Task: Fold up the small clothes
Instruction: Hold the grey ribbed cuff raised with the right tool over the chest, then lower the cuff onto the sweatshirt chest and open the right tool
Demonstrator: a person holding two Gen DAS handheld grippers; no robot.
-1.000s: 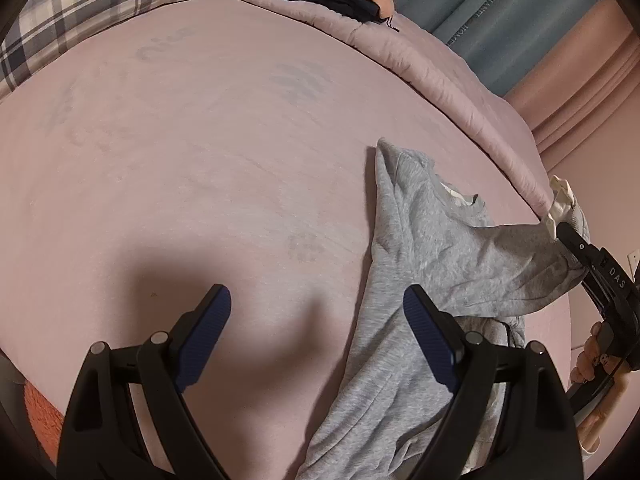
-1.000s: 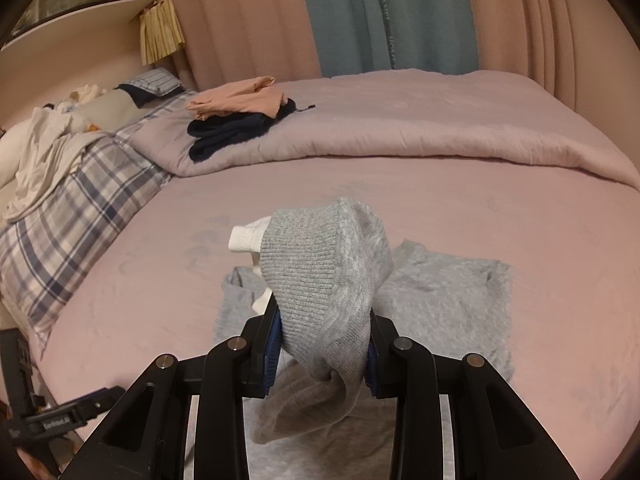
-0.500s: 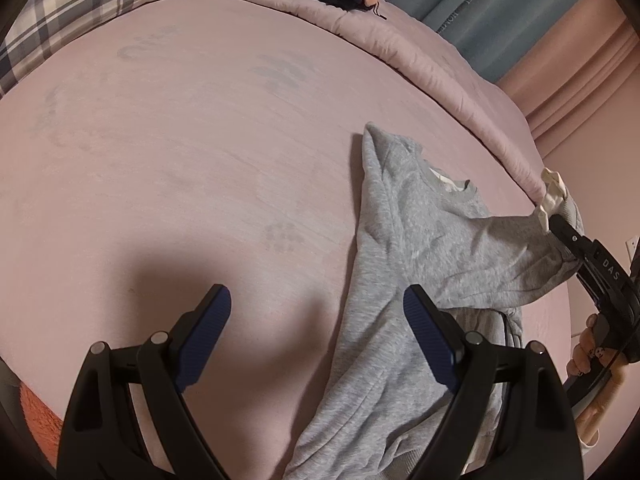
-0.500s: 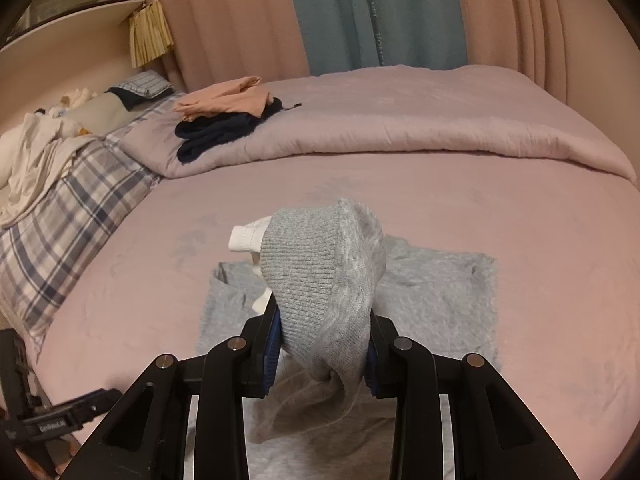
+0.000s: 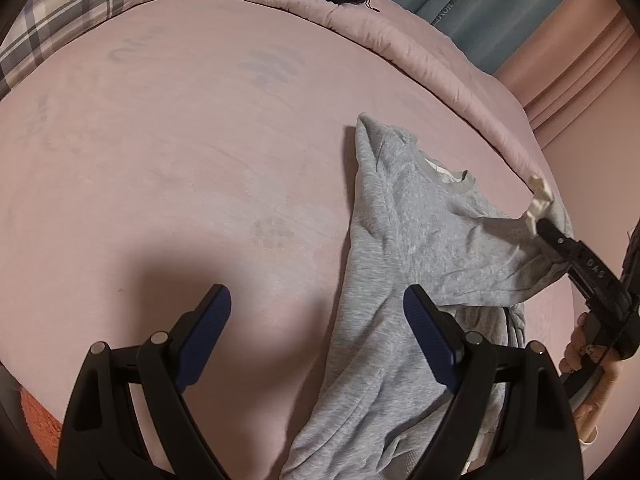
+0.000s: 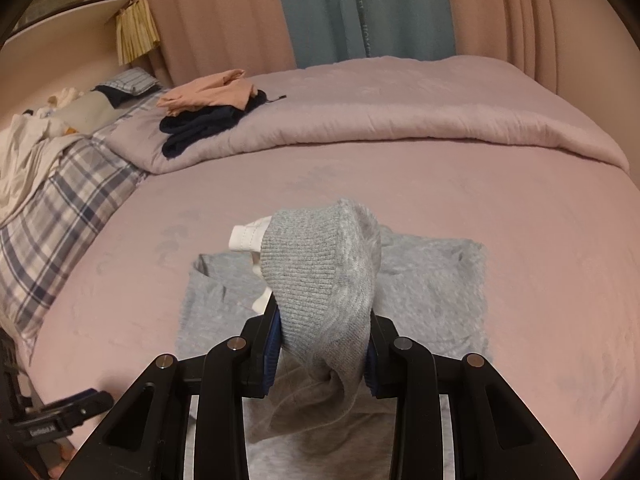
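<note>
A small grey sweatshirt point(image 5: 404, 248) lies on the pink bed sheet point(image 5: 180, 168), neckline toward the far side. My right gripper point(image 6: 320, 344) is shut on the ribbed cuff of its sleeve point(image 6: 316, 264), with a white inner cuff point(image 6: 246, 236) showing, and holds it lifted over the body of the sweatshirt point(image 6: 432, 280). In the left wrist view the right gripper point(image 5: 548, 232) holds the sleeve up at the right. My left gripper point(image 5: 316, 320) is open and empty, low over the sheet, its right finger above the sweatshirt's lower part.
A folded pink duvet point(image 6: 400, 120) lies across the far side, with a stack of dark and peach folded clothes point(image 6: 212, 108) on it. A plaid pillow point(image 6: 60, 208) and loose white cloth point(image 6: 24, 160) are at the left. Curtains point(image 6: 360, 12) hang behind.
My right gripper has carried the sleeve farther over the sweatshirt's body. My left gripper stays open and has drifted a little over the sheet.
</note>
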